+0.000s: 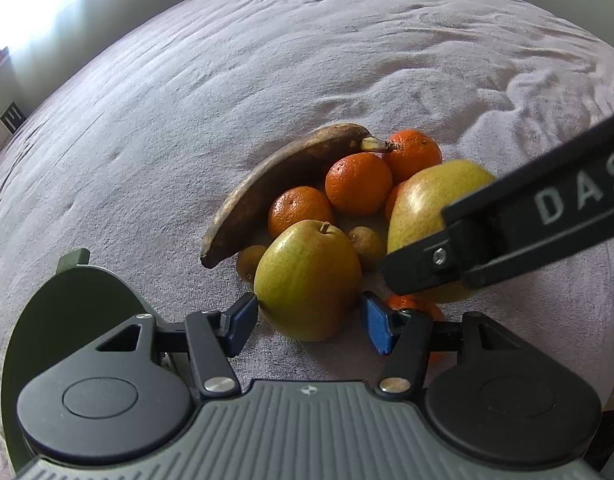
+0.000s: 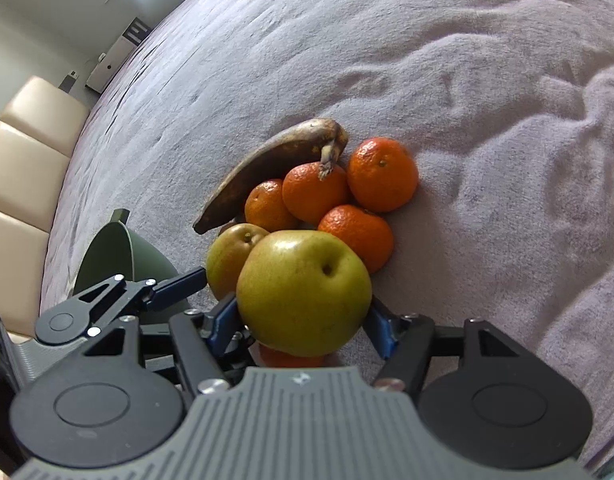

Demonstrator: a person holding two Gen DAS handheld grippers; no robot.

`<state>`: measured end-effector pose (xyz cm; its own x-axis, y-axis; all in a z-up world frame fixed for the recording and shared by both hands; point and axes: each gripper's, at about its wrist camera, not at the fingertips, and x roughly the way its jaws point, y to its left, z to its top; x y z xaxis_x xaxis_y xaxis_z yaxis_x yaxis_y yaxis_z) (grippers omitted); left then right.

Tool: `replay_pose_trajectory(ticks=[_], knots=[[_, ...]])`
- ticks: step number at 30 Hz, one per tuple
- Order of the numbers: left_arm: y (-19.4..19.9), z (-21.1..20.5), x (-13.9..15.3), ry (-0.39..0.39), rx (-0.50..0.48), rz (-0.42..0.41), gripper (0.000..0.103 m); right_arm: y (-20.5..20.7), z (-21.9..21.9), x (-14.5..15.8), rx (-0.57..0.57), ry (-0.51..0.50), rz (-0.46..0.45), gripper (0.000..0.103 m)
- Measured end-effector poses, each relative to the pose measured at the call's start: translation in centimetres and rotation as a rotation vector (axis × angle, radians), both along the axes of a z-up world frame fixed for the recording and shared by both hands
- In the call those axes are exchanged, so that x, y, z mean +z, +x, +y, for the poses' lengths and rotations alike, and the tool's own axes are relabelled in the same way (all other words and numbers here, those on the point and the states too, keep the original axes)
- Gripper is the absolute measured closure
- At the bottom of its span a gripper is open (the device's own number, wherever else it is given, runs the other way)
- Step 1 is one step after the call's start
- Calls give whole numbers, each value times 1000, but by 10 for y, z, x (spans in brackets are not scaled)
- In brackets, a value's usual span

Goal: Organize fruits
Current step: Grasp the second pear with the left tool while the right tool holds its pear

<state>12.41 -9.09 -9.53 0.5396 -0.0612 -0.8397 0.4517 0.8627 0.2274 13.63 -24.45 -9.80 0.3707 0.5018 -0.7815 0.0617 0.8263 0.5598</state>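
1. The left tool [image 1: 309,322] stands spread, its blue pads [image 1: 243,318] on either side of a green-yellow pear [image 1: 307,278]; the left pad touches the pear's skin.
2. Ahead of the pear lie three mandarins [image 1: 358,184], a browned banana [image 1: 283,184] and two small brown fruits [image 1: 366,245].
3. To the right, the right tool [image 1: 507,224] reaches in over a second pear [image 1: 427,204].
4. A dark green bowl [image 1: 67,312] sits left of the tool on the grey blanket [image 1: 267,60].
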Motion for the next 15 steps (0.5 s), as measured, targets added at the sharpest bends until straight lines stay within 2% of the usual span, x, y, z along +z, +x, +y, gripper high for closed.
replay_pose_trajectory(ticks=[7,10,15], knots=[[2,-2,-1,11,5,1,32,-3,-8,12,-30,-43,-36,40],[3,-3,-1,2,7,11,37,-3,-14,10,-45,-48,-31,40],[2,0,1,-18,18,11,38,-3,-18,8,-63,-49,-19,40]])
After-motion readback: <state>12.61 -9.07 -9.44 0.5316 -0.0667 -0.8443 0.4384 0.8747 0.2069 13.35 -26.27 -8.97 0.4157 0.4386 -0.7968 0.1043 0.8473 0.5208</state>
